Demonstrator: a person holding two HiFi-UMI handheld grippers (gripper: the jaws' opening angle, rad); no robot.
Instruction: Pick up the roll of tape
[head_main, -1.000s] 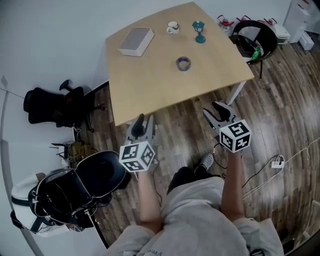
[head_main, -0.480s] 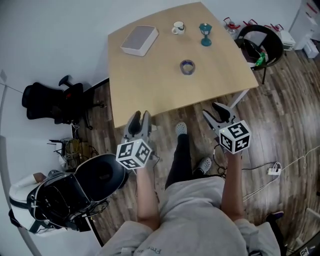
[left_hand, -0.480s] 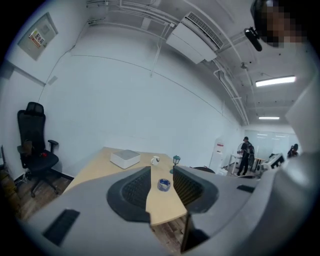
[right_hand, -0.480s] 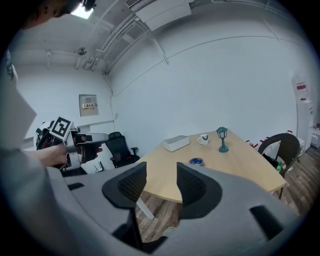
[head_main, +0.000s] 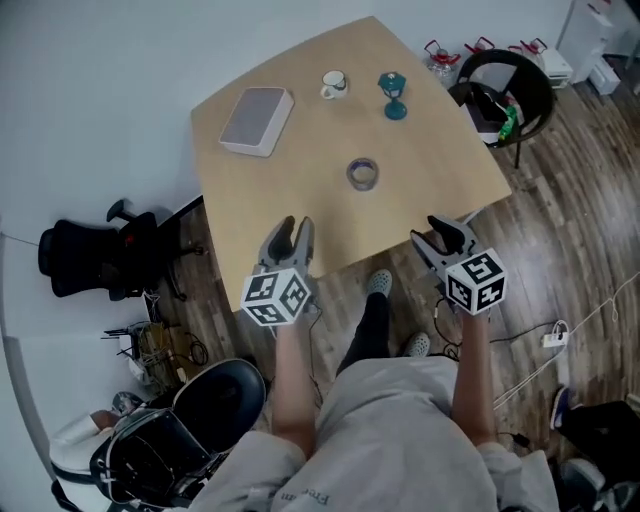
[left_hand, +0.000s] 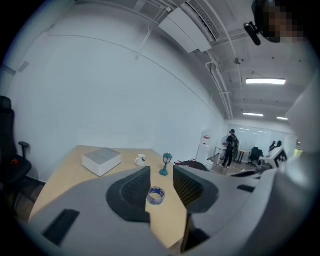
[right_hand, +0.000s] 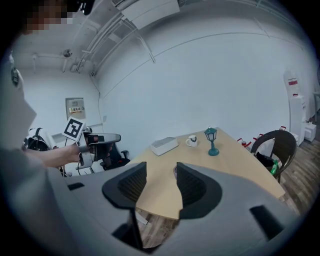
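Note:
The roll of tape (head_main: 362, 173), silvery with a blue rim, lies flat near the middle of the light wooden table (head_main: 440, 165). In the left gripper view the roll of tape (left_hand: 155, 195) shows in the gap between the jaws, still well ahead on the tabletop. My left gripper (head_main: 292, 232) hovers open at the table's near edge, left of the roll. Open too, my right gripper (head_main: 440, 235) is just off the near edge, right of the roll. In the right gripper view only a sliver of the tape (right_hand: 175, 171) shows beside the right jaw. Neither gripper holds anything.
A white box (head_main: 256, 107), a small mug (head_main: 334, 84) and a teal lantern figure (head_main: 393, 95) stand at the table's far side. A black office chair (head_main: 85, 255) is left of the table, a black chair (head_main: 505, 85) right. A backpack (head_main: 150, 460) and a cable (head_main: 550, 335) lie on the floor.
The person has stepped toward the table. Both grippers have come forward from over the floor to the table's near edge, still open and empty.

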